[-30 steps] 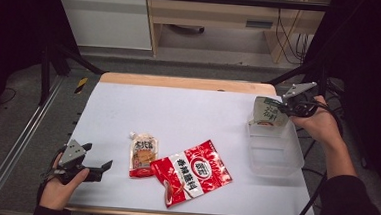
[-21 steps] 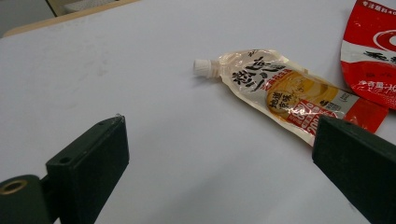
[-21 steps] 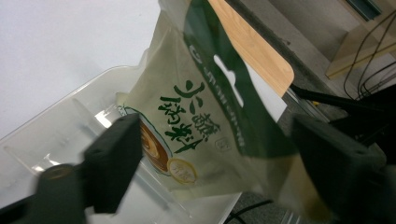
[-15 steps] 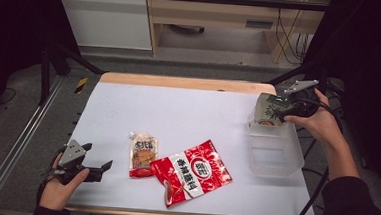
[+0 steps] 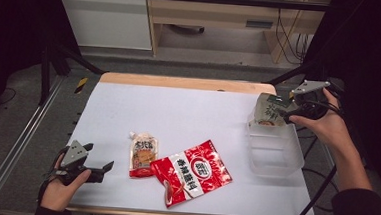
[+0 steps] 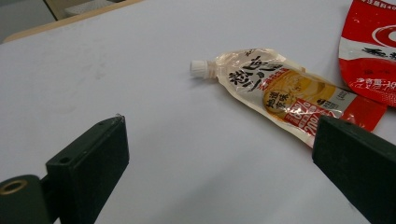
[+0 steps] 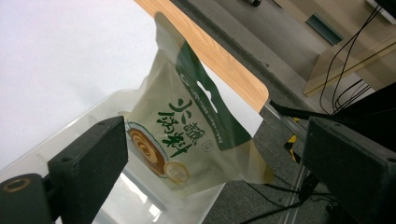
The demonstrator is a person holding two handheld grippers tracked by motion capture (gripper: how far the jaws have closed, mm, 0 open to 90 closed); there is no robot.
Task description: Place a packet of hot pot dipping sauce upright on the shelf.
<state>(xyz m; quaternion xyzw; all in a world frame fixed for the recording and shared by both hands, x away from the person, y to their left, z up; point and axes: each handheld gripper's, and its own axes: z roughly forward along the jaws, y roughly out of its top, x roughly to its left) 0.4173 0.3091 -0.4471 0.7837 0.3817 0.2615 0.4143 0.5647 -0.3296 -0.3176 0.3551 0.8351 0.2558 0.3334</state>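
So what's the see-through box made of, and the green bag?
The box looks like clear, glossy plastic: the table shows through its walls. The green bag seems to be thin plastic film with a soft sheen, printed and creased; I can't be sure of that.

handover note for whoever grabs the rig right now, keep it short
Left tongs: open, holding nothing, low at the table's near left, facing the spout pouch.
Right tongs: open, at the green pouch, which stands at the far end of the clear bin.
Done: green pouch in the bin.
Left, probably: spout pouch and red bag, both lying flat on the table.
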